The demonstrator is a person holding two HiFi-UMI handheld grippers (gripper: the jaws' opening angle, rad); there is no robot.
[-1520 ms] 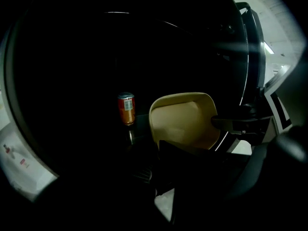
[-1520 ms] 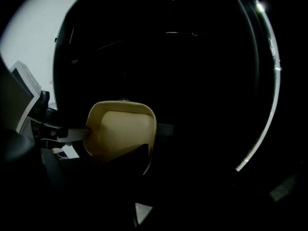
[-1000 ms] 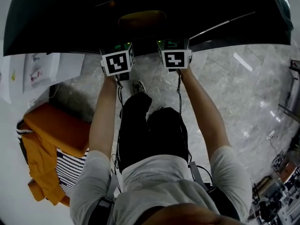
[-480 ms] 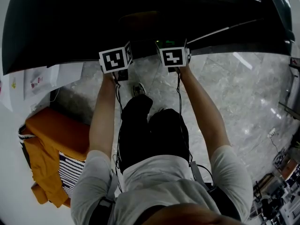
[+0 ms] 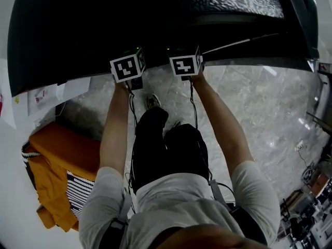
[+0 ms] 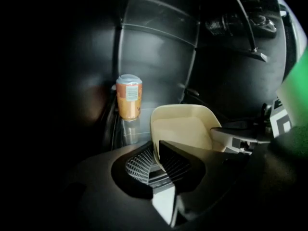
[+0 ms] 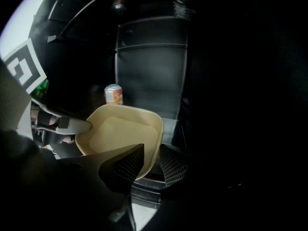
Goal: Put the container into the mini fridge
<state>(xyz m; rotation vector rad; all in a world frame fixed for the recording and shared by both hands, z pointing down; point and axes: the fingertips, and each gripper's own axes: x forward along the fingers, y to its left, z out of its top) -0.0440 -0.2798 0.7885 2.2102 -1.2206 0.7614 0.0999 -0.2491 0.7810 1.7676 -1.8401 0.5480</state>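
The cream, shallow container point(image 6: 185, 126) sits low inside the dark mini fridge point(image 5: 155, 25), between my two grippers. My left gripper point(image 6: 155, 158) is shut on the container's left rim. My right gripper point(image 7: 150, 166) has just been opening. The right rim of the container point(image 7: 122, 131) stands between its jaws, and the outer pad point(image 7: 174, 167) is clear of it. In the head view only the two marker cubes, left point(image 5: 127, 68) and right point(image 5: 184, 65), show at the fridge mouth. The container is hidden there.
An orange drink can point(image 6: 129, 96) stands upright at the back of the fridge, left of the container. Outside, an orange cloth lies over a striped basket point(image 5: 57, 160) on the left, and papers point(image 5: 44, 93) hang beside the fridge. Marble floor point(image 5: 249, 108) spreads to the right.
Both marker cubes have moved closer to the fridge opening and nearer to each other. The container, dimly visible in the fridge earlier, no longer shows in the head view.
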